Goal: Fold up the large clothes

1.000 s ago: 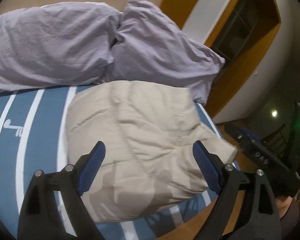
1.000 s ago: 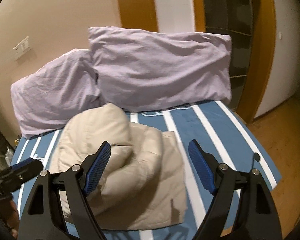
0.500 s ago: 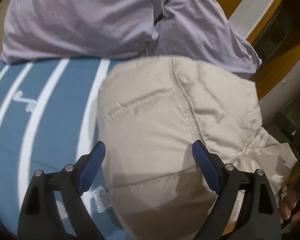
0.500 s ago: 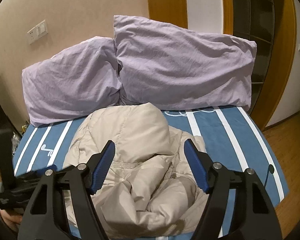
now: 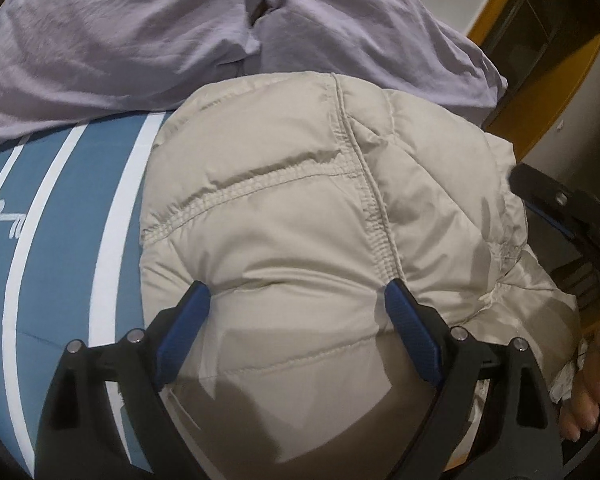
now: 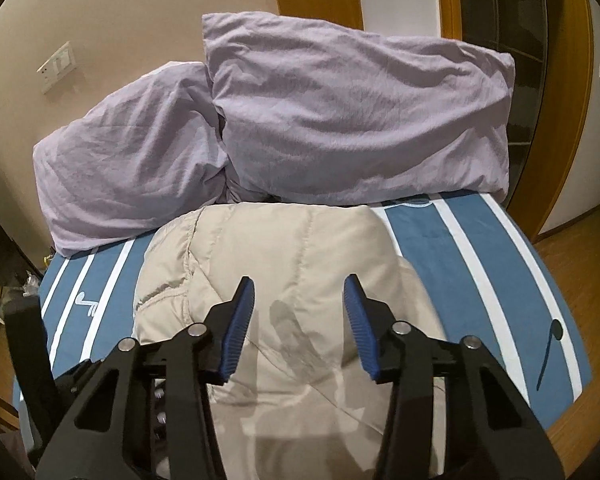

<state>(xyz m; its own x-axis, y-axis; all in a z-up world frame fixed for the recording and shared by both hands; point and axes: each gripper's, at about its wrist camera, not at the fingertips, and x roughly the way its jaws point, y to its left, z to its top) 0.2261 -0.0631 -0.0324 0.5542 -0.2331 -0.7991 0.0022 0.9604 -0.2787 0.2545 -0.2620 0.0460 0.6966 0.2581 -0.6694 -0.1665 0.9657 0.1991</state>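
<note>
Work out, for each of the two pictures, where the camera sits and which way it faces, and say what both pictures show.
Left wrist: on the left gripper, angled down at the beige puffer jacket; its wide-open jaws press the jacket, a hand shows lower right.
Right wrist: on the right gripper, facing the wall; its closing jaws hang over the jacket, not gripping.
Shared: jacket, lilac pillows, blue striped sheet.

Left gripper [image 5: 298, 304] and right gripper [image 6: 299, 298] look alike — black angular frames with triangular cut-outs, silver round screw heads at the joints, ribbed blue pads [image 6: 356, 312] lining the fingers.
</note>
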